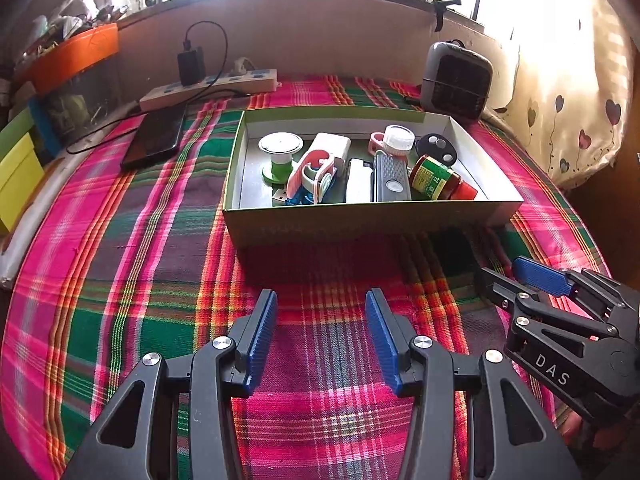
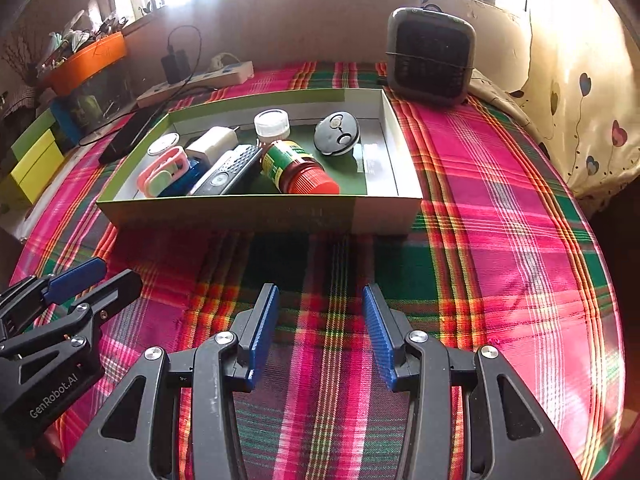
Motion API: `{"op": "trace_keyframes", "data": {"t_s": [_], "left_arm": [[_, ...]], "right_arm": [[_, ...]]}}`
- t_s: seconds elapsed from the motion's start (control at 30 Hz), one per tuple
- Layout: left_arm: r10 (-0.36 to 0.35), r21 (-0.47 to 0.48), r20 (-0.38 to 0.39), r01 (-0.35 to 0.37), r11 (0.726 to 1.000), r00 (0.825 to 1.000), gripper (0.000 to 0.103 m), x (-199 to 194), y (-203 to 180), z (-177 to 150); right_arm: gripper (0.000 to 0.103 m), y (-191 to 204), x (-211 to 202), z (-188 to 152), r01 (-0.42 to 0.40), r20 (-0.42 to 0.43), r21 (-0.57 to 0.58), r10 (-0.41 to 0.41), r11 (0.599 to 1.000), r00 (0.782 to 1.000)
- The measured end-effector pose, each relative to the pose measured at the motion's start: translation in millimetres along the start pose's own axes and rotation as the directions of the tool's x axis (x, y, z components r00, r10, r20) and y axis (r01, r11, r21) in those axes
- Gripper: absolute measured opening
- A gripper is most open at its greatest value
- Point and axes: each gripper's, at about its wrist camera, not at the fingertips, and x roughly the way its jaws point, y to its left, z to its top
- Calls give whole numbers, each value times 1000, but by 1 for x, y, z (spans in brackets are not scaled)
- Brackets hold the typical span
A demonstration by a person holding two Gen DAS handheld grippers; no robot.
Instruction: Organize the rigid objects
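A shallow green cardboard box (image 1: 360,222) (image 2: 260,212) sits on the plaid cloth ahead of both grippers. It holds a red-capped jar (image 1: 438,180) (image 2: 298,168) lying on its side and a grey remote (image 1: 390,178) (image 2: 232,170). Also inside are a white-capped bottle (image 1: 398,140), a black round fob (image 1: 436,148) (image 2: 336,134), a green-and-white spool (image 1: 280,152), a pink clip (image 1: 312,176) and a white charger block (image 1: 332,148). My left gripper (image 1: 322,294) (image 2: 108,276) hovers open over bare cloth, short of the box. Beside it, my right gripper (image 2: 321,290) (image 1: 508,276) is open too, with nothing between its fingers.
A power strip (image 1: 208,88) with a plugged-in adapter and a black phone (image 1: 154,140) lie at the back left. A small grey heater (image 1: 456,80) (image 2: 432,60) stands behind the box's right corner. An orange tray (image 1: 76,56) and yellow-green boxes (image 1: 16,168) line the left edge.
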Motion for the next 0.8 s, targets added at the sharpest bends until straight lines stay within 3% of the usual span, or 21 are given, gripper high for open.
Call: {"op": "trace_keyframes", "data": {"t_s": [0.2,0.33,0.8], "left_arm": [[25,9,1,-25,1000,1000,45,5,-6,-4],[48,23,-2,-47,999,999,45,6,-10,-4],[49,32,-10,-49,998,999,57,9,-14,-3]], "right_arm": [[45,2,-4,-8,18,12,-27,-17,999,1000],[59,-3,-3,-8,41,15,-7,-41,999,999],[61,-4,-3,-8,32,12,3,-32,999,999]]}}
